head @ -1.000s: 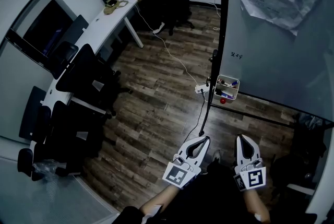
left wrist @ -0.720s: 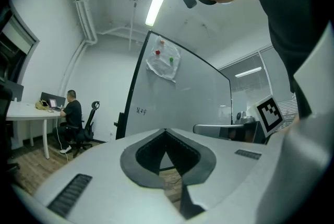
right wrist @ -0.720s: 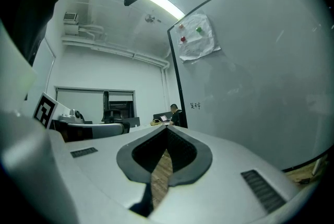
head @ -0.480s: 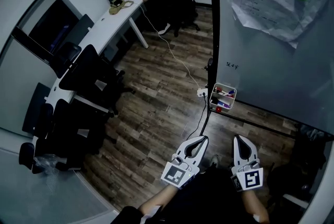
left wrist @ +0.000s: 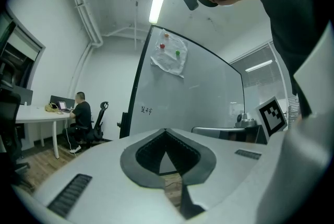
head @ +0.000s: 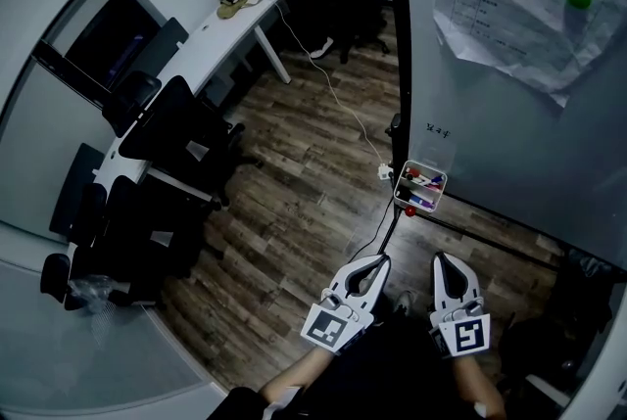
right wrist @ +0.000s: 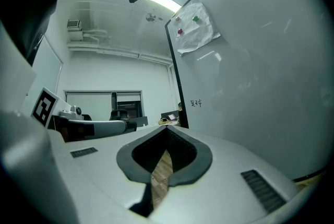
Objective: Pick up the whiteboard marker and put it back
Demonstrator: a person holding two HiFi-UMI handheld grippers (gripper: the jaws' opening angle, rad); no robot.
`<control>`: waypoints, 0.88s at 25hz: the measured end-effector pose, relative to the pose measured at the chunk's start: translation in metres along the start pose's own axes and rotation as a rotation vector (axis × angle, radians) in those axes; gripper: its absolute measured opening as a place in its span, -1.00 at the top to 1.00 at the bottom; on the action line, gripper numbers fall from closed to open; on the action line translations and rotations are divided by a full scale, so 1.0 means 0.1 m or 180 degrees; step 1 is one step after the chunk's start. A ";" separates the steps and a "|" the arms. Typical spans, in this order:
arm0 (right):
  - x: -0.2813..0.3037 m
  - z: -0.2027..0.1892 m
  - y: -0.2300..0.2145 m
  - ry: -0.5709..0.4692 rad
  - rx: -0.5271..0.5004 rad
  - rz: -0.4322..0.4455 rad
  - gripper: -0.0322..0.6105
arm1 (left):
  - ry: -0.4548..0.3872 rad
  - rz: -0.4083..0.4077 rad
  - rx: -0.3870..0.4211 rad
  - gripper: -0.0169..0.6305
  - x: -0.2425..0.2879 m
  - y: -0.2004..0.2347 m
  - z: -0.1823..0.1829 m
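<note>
Markers (head: 420, 180) lying in a small white box (head: 423, 164) at the whiteboard's (head: 509, 134) lower edge, well apart from both grippers.
Only the head view shows the box, and the markers in it are too small to tell apart. The left gripper (head: 376, 259) and right gripper (head: 441, 257) hang low, each with jaws together on nothing. Both gripper views show the whiteboard and its pinned paper (left wrist: 168, 58). The left one also shows a seated person (left wrist: 81, 113) at a tabletop (left wrist: 31, 113).

Tray (head: 421, 187) on whiteboard (head: 509, 139), desk (head: 188, 49) left
</note>
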State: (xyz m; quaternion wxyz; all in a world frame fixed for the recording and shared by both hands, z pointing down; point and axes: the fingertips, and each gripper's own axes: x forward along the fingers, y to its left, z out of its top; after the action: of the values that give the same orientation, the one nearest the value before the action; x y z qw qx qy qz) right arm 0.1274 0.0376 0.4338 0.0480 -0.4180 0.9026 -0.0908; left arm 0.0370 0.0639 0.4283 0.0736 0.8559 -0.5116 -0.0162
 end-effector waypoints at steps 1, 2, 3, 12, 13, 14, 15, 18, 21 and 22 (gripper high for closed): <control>0.03 0.00 -0.01 0.0003 0.0009 0.0003 0.86 | -0.0002 0.0003 0.0002 0.92 0.02 0.02 0.01; 0.05 0.00 -0.01 0.0001 0.0016 0.0005 0.86 | -0.0007 0.0001 0.0007 0.92 0.04 0.04 0.02; 0.08 -0.01 -0.01 -0.0002 0.0021 0.0005 0.86 | -0.0010 -0.0005 0.0012 0.92 0.06 0.06 0.03; 0.40 -0.09 -0.06 0.0085 -0.0049 -0.0050 0.86 | -0.0021 -0.0114 -0.0013 0.92 0.27 0.29 0.06; 0.44 -0.09 -0.06 0.0092 -0.0051 -0.0058 0.86 | -0.0026 -0.0122 -0.0022 0.92 0.28 0.33 0.06; 0.46 -0.10 -0.06 0.0104 -0.0052 -0.0067 0.86 | -0.0029 -0.0125 -0.0031 0.92 0.29 0.36 0.07; 0.49 -0.11 -0.07 0.0117 -0.0057 -0.0078 0.86 | -0.0031 -0.0126 -0.0038 0.92 0.30 0.40 0.07; 0.59 -0.13 -0.11 0.0130 -0.0076 -0.0098 0.86 | -0.0038 -0.0122 -0.0031 0.92 0.37 0.52 0.08; 0.67 -0.17 -0.12 0.0151 -0.0078 -0.0108 0.86 | 0.0013 -0.0119 0.0020 0.92 0.44 0.61 0.10; 0.69 -0.19 -0.13 0.0170 -0.0074 -0.0120 0.86 | 0.0007 -0.0144 -0.0003 0.92 0.46 0.61 0.09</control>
State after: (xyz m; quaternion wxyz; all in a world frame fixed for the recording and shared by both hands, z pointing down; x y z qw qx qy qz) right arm 0.0895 -0.0204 0.4541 0.0173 -0.4329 0.8965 -0.0923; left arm 0.0045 -0.0060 0.4306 0.0742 0.8673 -0.4920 -0.0172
